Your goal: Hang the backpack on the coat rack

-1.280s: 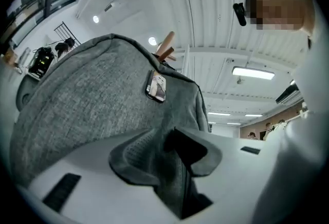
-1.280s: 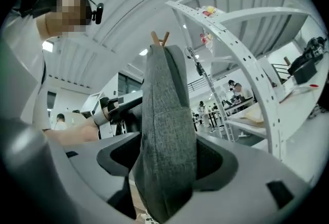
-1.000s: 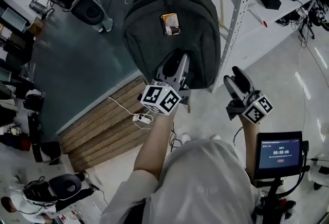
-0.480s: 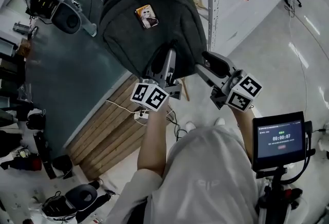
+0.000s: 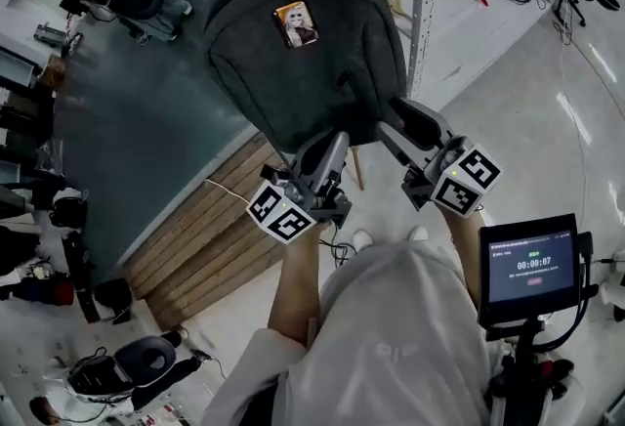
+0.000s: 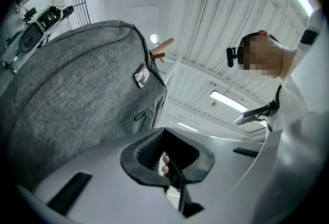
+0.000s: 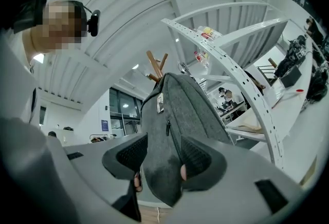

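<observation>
Garment: white short-sleeved top (image 5: 391, 317), faint pale logo on the back. Headgear: black head-mounted camera (image 7: 93, 20). Left tongs (image 5: 334, 141) and right tongs (image 5: 395, 121): grey shells, black ribbed pads (image 7: 128, 153), black-and-white marker cubes (image 5: 465, 182). Left jaws closing, nothing between them.

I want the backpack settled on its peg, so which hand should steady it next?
Probably right. The right tongs grip the backpack at its bottom edge, so they can steady it. The left tongs are closing on nothing, clear of it.
</observation>
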A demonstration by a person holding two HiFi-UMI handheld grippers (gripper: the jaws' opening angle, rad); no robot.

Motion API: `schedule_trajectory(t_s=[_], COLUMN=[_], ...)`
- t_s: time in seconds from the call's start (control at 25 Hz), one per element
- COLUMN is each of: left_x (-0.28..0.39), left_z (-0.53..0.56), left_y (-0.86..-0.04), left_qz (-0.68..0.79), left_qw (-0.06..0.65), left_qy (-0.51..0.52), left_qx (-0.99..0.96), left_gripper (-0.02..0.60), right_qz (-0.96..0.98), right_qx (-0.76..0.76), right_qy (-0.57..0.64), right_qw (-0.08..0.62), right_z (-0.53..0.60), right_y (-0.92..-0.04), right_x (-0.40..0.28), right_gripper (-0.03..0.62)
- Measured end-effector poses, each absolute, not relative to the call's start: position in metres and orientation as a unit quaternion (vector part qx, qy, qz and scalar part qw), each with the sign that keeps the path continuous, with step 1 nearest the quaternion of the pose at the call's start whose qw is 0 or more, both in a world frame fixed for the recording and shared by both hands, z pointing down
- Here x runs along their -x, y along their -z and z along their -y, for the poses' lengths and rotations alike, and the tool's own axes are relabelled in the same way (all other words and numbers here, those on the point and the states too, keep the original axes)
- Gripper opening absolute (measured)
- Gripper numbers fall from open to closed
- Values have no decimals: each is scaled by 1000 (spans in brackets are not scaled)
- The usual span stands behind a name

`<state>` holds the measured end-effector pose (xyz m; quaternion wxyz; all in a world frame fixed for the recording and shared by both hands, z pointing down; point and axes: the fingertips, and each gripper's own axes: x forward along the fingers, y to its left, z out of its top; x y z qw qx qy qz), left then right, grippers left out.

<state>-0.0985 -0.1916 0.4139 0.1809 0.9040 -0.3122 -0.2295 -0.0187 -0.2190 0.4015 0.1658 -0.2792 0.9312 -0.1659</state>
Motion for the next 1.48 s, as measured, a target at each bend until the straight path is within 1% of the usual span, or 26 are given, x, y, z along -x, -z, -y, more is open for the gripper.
schedule_trajectory(t_s=[0.04,0.16,0.24,0.36,0.44,0.52,0.56,0.8,1.0,1.48], left_x=[101,107,113,114,114,119,121,125,119,116], left_z=[185,171,163,152,149,150,152,152,153,151], left_y=[-407,-386,-369,-350,-344,-344,-345,-352,-356,-357], left_qz=[304,301,297,273,276,294,302,313,316,311], left_qw=[175,148,129,123,119,123,125,140,140,145], left_qy=[233,250,282,313,315,317,314,323,299,294], left_qx=[-907,-908,-903,-902,-900,-893,-891,-882,-889,-892], left_gripper=[6,6,6,6,6,6,6,6,6,6], right_qz=[-932,-935,-938,-937,-935,-935,-935,-933,-932,-936], right_qx=[274,258,244,233,232,233,233,239,236,227], right_qy=[168,168,164,163,161,156,155,161,166,176], right_qw=[169,178,185,203,212,218,219,217,220,205], right_z=[216,207,202,197,193,190,188,187,187,182], right_y=[-400,-392,-383,-369,-361,-356,-354,-358,-358,-360], right_x=[19,19,20,18,16,15,15,13,13,17], right_gripper=[213,213,213,204,151,73,58,57,57,58])
